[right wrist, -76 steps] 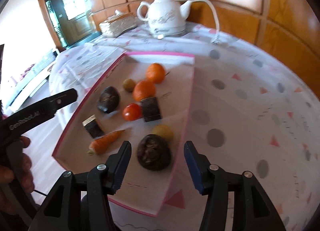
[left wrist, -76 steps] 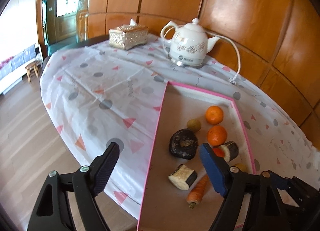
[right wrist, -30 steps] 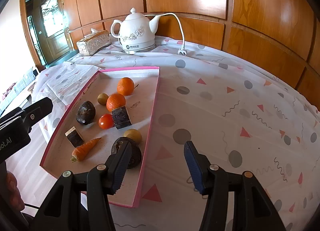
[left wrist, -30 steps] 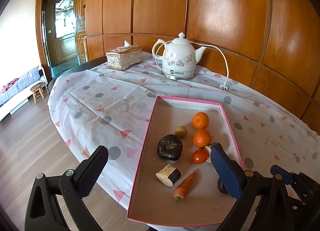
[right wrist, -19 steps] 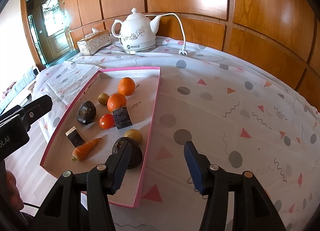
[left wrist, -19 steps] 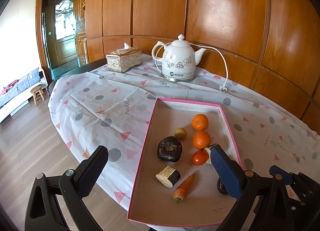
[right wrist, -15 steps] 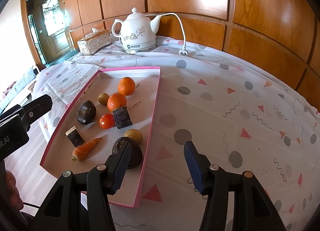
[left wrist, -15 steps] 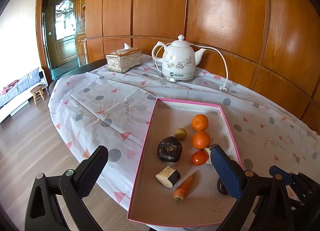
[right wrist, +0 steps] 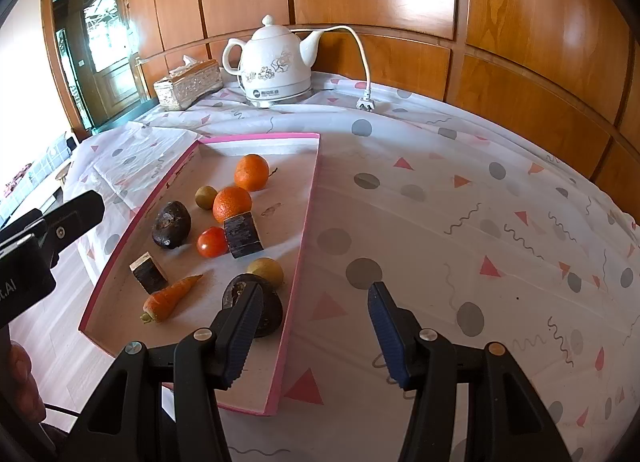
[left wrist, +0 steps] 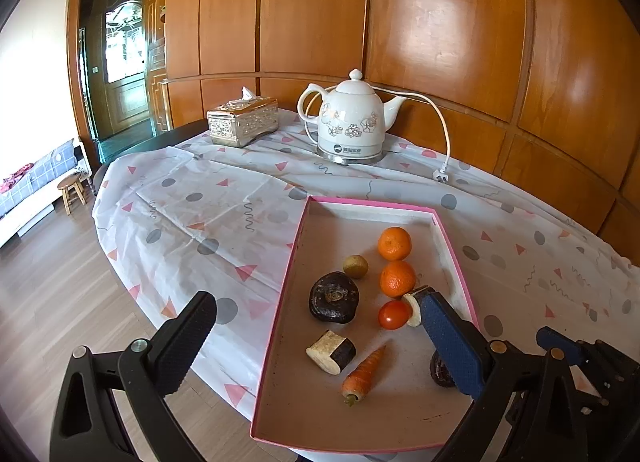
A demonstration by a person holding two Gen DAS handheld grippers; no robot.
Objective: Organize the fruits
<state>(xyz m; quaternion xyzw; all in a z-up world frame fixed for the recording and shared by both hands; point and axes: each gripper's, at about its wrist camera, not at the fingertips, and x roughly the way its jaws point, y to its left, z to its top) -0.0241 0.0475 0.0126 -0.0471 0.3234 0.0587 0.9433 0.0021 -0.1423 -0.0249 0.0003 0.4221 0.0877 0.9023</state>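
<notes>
Left wrist view is looking down-forward from the tray's [left wrist: 280,326] near-left corner, over the surface [left wrist: 192,213] edge, facing the wood-panelled wall [left wrist: 440,29]. Right wrist view is looking down more steeply from the tray's [right wrist: 298,262] near-right side, close in. Both are sharing the tray, the kettle [left wrist: 350,121] [right wrist: 274,61], the tissue box [left wrist: 242,121] [right wrist: 188,83] and the doorway [left wrist: 120,61] [right wrist: 96,37].

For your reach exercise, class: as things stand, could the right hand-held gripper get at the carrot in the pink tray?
Probably yes. The right hand-held gripper is open and empty above the pink tray's near corner. The carrot lies uncovered, with bare tray floor around it; only the dark round fruit sits nearby.
</notes>
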